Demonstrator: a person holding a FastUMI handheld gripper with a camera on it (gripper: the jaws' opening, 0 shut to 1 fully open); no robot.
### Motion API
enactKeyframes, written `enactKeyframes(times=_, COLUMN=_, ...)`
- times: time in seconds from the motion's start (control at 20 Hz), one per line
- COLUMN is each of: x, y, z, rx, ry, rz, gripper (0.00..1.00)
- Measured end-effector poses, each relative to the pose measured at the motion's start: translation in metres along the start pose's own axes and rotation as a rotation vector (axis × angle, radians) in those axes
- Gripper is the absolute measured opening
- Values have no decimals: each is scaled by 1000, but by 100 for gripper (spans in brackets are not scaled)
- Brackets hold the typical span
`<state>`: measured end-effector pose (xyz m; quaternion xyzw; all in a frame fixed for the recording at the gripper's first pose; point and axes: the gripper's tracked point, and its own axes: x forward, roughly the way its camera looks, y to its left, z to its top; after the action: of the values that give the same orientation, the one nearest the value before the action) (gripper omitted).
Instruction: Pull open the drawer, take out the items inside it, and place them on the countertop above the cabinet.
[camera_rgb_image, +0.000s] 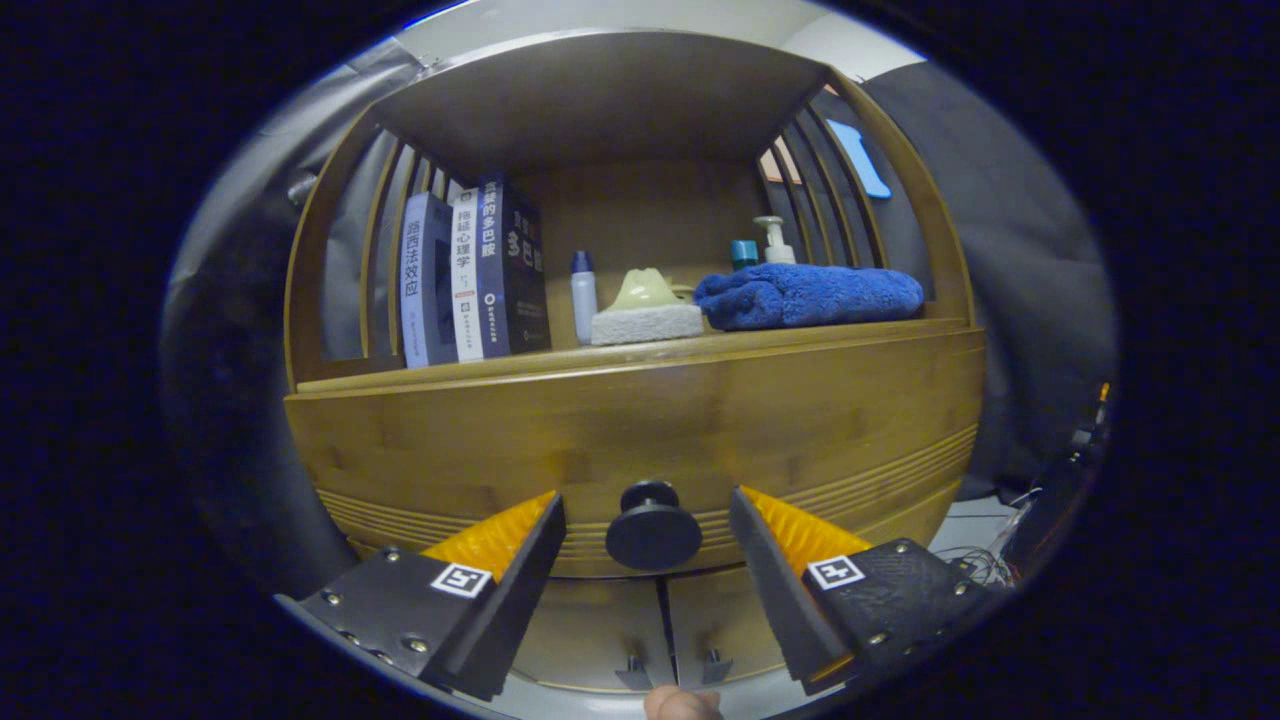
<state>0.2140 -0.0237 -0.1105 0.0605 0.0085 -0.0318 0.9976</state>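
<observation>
A wooden cabinet fills the view, with a closed drawer as its broad front panel. A round dark knob sticks out from the drawer's lower middle. My gripper is open, one finger on each side of the knob with a gap to both. The countertop runs above the drawer and carries books, a small bottle, a sponge with a pale green object on it and a folded blue towel. The drawer's contents are hidden.
A shelf roof and slatted wooden sides enclose the countertop. A pump bottle and a teal-capped container stand behind the towel. Two lower cabinet doors with small handles sit under the drawer. Cables lie to the right. A fingertip shows below.
</observation>
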Motion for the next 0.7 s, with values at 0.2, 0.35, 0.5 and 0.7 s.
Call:
enactKeyframes(times=0.2, x=-35, y=-20, z=10, rx=2, ry=38, rz=-60, gripper=99)
enactKeyframes(times=0.35, x=-69, y=-26, z=21, rx=-22, ry=86, rz=-92, gripper=99)
enactKeyframes(times=0.5, x=-105, y=-24, z=36, rx=-103, ry=136, rz=-78, gripper=99)
enactKeyframes(times=0.7, x=-160, y=-13, z=59, rx=-189, ry=165, rz=-64, gripper=99)
